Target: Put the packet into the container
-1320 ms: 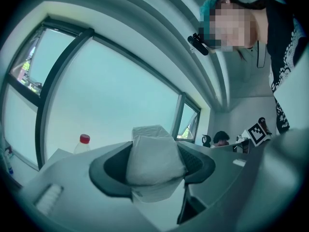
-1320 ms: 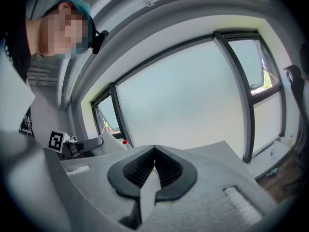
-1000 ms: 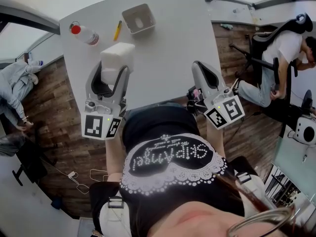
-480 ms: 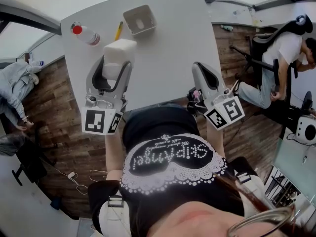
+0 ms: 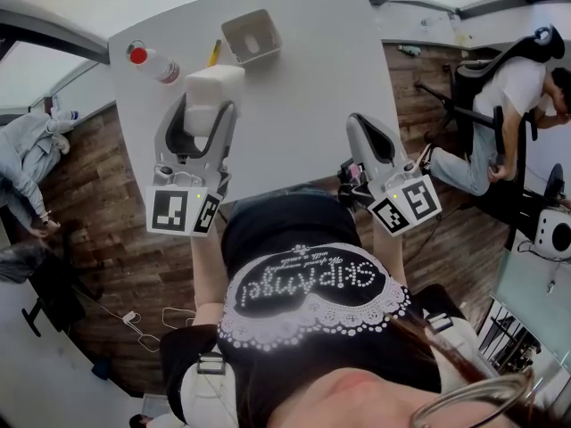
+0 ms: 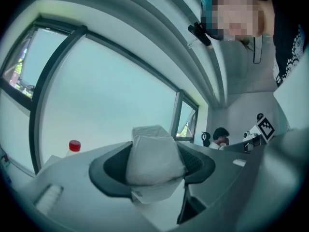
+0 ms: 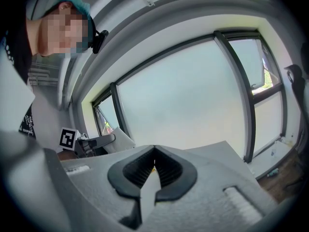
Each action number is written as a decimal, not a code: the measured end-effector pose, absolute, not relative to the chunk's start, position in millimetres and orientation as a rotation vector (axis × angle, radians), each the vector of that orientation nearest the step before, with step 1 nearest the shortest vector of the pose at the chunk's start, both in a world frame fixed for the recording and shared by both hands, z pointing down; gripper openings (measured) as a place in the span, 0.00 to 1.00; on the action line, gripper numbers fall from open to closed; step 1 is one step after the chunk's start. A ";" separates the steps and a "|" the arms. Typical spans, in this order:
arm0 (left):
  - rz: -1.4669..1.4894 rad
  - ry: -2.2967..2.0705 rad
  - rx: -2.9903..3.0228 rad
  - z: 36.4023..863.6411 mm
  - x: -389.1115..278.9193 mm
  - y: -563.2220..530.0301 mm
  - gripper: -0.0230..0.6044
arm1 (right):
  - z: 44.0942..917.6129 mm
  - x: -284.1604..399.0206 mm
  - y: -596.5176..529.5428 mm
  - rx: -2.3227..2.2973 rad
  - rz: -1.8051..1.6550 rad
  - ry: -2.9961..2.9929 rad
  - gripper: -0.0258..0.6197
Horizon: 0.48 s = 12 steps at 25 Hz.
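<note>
Head view: the packet (image 5: pixel 214 86) is clamped between the jaws of the left gripper (image 5: pixel 207 114), which are spread wide and pressed against its two flanks. It is carried above the near left part of the table (image 5: pixel 312 96). The white block sticks out past the fingertips, and its length seems to run along the line of the jaws.

The container (image 5: pixel 270 27) stands open-topped at the far side of the table, straight ahead of the packet and a little to the right, with a bare strip of table between them. A bottle (image 5: pixel 152 61) and a pencil (image 5: pixel 212 54) lie left of the container, close beside the path.

In the left gripper view the packet (image 6: pixel 154 161) fills the gap between the pads, and the container cannot be seen there.

The right gripper (image 5: pixel 361 123) is held near the table's front edge, well apart from the container. Its jaws are closed tip to tip, with nothing between them.

The left gripper is the nearer one. A forward reach with a slight rightward drift is judged to be needed.
</note>
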<state>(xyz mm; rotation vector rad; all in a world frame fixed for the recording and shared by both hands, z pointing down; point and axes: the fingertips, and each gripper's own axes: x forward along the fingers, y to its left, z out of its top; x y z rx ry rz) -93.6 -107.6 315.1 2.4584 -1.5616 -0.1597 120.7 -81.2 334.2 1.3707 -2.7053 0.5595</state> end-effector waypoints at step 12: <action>-0.172 -1.544 2.462 313.4 -89.4 -114.4 0.47 | 333.0 123.7 -80.9 1.379 0.563 -2.705 0.04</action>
